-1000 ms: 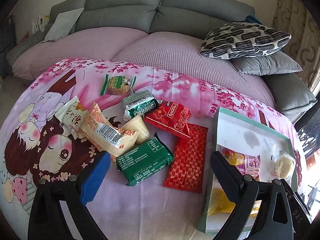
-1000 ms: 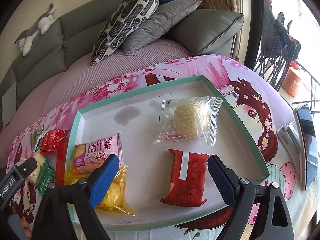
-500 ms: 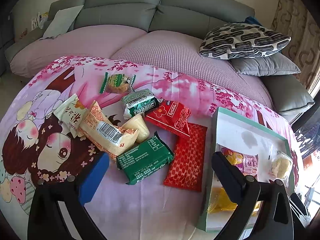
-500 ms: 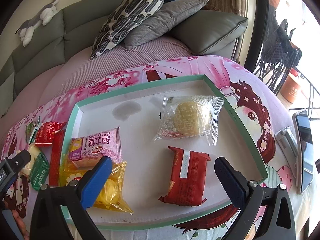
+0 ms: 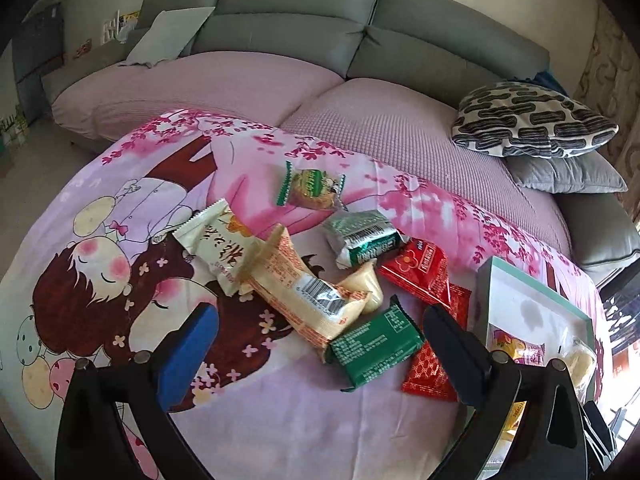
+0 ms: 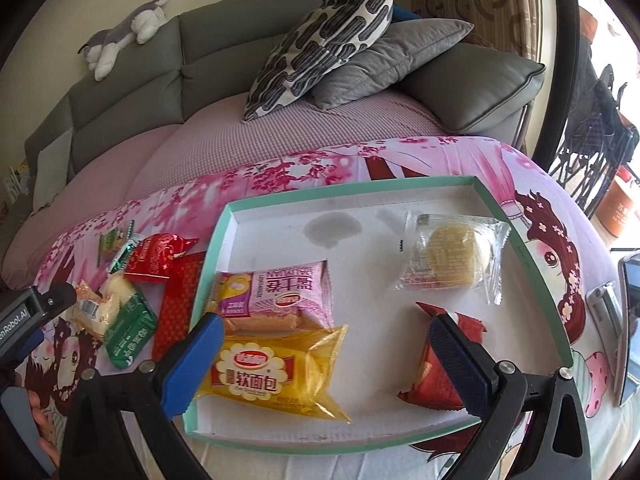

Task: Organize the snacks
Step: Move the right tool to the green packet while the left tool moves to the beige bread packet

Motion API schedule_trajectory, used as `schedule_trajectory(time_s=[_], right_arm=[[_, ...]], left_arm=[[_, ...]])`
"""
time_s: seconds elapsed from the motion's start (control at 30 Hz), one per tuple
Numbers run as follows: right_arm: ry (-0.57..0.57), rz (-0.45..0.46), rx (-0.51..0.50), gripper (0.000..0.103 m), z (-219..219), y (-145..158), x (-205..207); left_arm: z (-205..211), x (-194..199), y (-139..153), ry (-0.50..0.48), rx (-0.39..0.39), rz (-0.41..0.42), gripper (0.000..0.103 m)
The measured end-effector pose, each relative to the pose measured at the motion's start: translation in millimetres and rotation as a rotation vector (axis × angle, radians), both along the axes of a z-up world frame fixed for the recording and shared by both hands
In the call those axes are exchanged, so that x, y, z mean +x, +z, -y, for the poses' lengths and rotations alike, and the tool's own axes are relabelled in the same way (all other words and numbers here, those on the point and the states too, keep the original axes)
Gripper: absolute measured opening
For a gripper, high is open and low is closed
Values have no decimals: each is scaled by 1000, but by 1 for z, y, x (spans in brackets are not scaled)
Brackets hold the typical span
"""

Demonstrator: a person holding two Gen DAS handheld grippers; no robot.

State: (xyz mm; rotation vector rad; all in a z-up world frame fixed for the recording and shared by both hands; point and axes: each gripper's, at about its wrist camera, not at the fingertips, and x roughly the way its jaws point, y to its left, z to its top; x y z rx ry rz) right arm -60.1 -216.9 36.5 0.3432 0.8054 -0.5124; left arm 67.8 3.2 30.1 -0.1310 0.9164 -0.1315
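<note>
Your left gripper point(image 5: 320, 332) stood wide open at the bottom of its frame, nothing between its jaws. Your right gripper point(image 6: 326, 346), low in its frame, had just been opening and gaped empty.

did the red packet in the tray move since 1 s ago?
No. The red packet lies at the same spot below the clear-wrapped cake, near the tray front edge; only the camera shifted.
</note>
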Motion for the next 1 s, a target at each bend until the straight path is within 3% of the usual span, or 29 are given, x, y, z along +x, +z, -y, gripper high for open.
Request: schedule_trajectory(time_s=[0.3,0.53,0.77,1.0], right_arm=[[156,30,14,103,-52,2,29],[306,24,-5,103,-107,-5,55],[372,-47,-33,103,-134,-25,73],[404,-116,-66,103,-140,-44,86]], left_arm=[[-55,12,0,84,-69,-13,102],[-91,20,-8,138,-70,-35,102],[-108,27,-18,117,-48,-75,102],[-93,37,-24,43,-19,-106,102]])
